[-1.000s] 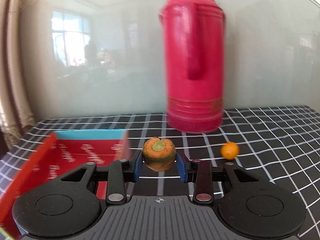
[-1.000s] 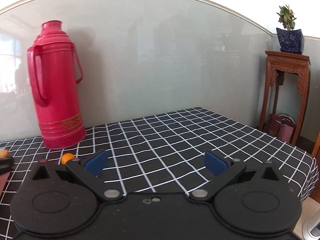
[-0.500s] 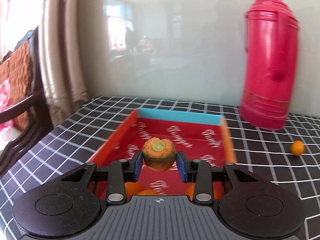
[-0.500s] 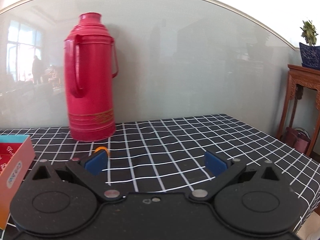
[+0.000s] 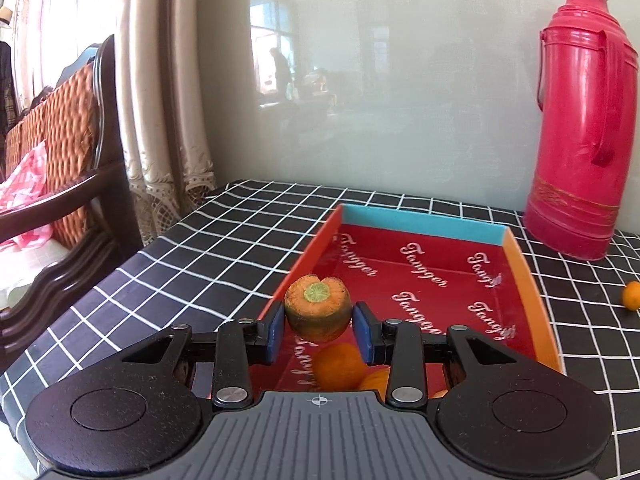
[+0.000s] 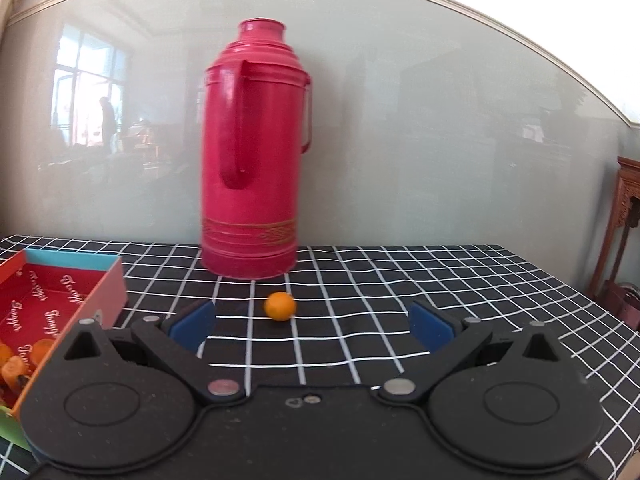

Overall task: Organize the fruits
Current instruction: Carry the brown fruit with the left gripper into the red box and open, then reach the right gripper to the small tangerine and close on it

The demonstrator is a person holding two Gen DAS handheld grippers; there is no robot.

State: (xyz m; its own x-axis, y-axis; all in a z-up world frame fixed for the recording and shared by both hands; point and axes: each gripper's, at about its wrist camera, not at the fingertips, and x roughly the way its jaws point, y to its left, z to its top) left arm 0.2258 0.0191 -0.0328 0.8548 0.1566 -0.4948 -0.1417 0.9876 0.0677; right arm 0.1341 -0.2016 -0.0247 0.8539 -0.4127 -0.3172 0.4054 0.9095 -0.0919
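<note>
Left tongs [image 5: 319, 330] grip the carrot stub [image 5: 318, 307] above the red tray [image 5: 524, 280]; right tongs [image 6: 312, 326] (wide open, empty) face the small orange [image 6: 280, 306].

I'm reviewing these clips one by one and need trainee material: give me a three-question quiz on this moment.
1. True or false: the left gripper is shut on the carrot piece.
2. Where is the small orange? A) inside the red tray B) on the checked cloth before the red thermos C) between the right gripper's fingers
3. Fill in: the right gripper's fingers stand ____.

Key: 1 true; 2 B; 3 open
</note>
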